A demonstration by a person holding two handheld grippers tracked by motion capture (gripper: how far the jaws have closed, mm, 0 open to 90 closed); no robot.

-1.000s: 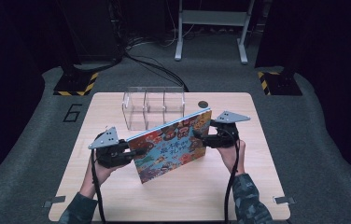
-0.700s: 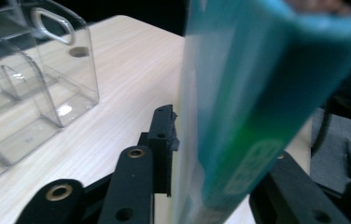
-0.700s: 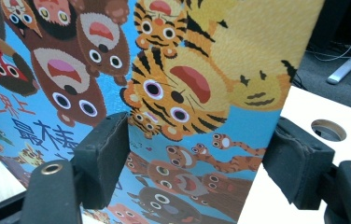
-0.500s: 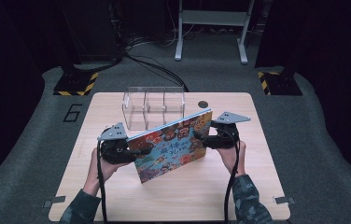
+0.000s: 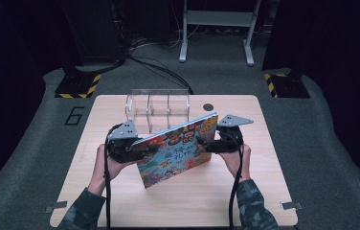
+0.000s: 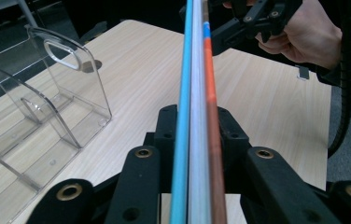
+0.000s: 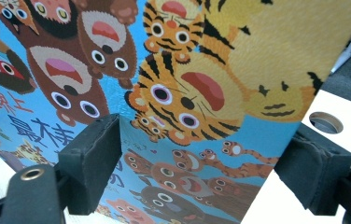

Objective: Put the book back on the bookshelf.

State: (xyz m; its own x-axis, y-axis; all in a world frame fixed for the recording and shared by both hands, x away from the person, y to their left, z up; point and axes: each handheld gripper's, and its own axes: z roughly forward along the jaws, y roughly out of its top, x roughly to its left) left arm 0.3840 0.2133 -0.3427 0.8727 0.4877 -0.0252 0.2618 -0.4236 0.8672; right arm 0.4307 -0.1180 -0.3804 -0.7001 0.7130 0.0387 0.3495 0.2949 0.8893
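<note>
Now the left claw (image 5: pixel 137 152) is clamped on the left edge of the picture book (image 5: pixel 180 148), holding it tilted above the table (image 5: pixel 264 191), near the clear organizer (image 5: pixel 158 105). At the book's right edge, the right claw (image 5: pixel 204 143) has just been opening, its pads apart from the cover.

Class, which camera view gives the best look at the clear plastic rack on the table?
The left gripper view: the rack sits close, with its upright dividers and a cut-out handle plain to see. In the high view it is small, standing behind the picture book.
</note>
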